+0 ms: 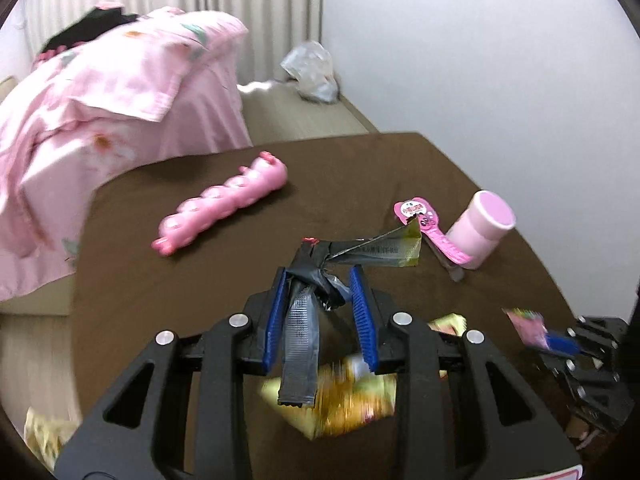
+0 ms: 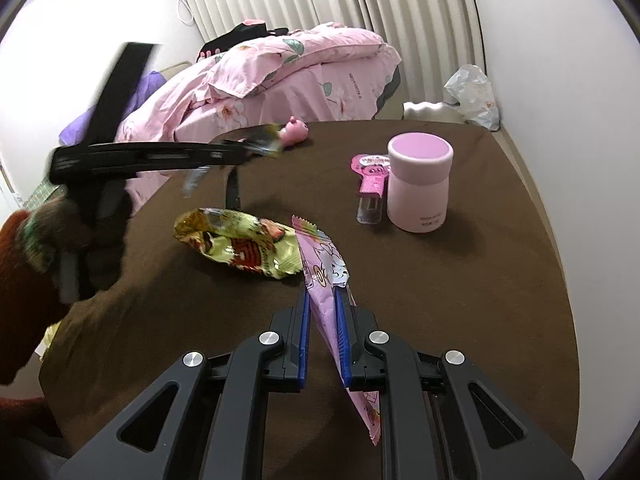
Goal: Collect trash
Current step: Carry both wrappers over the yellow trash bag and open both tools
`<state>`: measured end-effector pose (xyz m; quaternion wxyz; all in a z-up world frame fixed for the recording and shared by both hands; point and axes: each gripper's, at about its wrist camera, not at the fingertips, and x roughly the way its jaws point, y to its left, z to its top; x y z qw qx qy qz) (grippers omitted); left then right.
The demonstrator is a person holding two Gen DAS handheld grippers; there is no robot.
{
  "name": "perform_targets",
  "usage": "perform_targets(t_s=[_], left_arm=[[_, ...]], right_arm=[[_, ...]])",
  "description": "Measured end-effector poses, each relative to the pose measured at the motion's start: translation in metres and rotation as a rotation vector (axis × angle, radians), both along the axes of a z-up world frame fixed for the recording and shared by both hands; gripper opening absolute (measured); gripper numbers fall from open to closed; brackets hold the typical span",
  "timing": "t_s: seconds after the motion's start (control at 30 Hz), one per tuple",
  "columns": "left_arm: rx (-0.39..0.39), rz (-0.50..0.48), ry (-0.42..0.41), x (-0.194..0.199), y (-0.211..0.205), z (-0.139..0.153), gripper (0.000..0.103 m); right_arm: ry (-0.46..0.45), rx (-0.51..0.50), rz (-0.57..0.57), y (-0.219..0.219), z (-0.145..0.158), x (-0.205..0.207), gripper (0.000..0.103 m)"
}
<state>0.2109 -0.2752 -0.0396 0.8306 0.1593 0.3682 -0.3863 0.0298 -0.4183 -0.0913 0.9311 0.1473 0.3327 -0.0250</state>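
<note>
Holding a crumpled silver wrapper (image 1: 308, 312) between its blue pads, your left gripper (image 1: 320, 280) had its jaws partly apart, and whether they pinched it I could not tell. Below that gripper a yellow snack bag (image 2: 240, 246) lay on the brown worktop (image 2: 460, 300). Your right gripper (image 2: 322, 300) was clamped on a pink wrapper (image 2: 328, 272), with a pink cup (image 2: 418, 186) ahead, to its right.

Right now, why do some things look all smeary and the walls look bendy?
Right wrist view: the left gripper is smeared by motion blur; the pink cup is sharp. Left wrist view: the yellow wrapper is blurred. Both views: the fisheye lens bends the walls and darkens the corners.
</note>
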Motion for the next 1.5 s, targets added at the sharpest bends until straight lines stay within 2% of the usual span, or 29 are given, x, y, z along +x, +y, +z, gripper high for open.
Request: perform_targets(t_s=[0.23,0.37,0.73,1.1,1.3,1.5], left_arm=[[-0.072,0.083,0.026,-0.037,0.07,0.031,0.03],[-0.094,0.136,0.004,-0.061,0.113,0.044,0.031],[-0.201,0.357,0.004,-0.072,0.24,0.058,0.031],[-0.217,0.561,0.013,-0.066,0.34,0.041,0.031],[-0.24,0.632,0.057,-0.058,0.375,0.024,0.031],[-0.221,0.679,0.087,-0.053,0.393,0.006,0.031]], right_arm=[[-0.065,-0.022,0.055,0.02,0.027,0.004,0.014],[-0.098,-0.053,0.123,0.045,0.045,0.012,0.014],[-0.158,-0.078,0.36,0.134,0.092,0.057,0.014],[-0.155,-0.085,0.525,0.211,0.109,0.095,0.014],[-0.13,-0.042,0.643,0.251,0.107,0.129,0.014],[-0.07,0.015,0.74,0.288,0.092,0.162,0.014]])
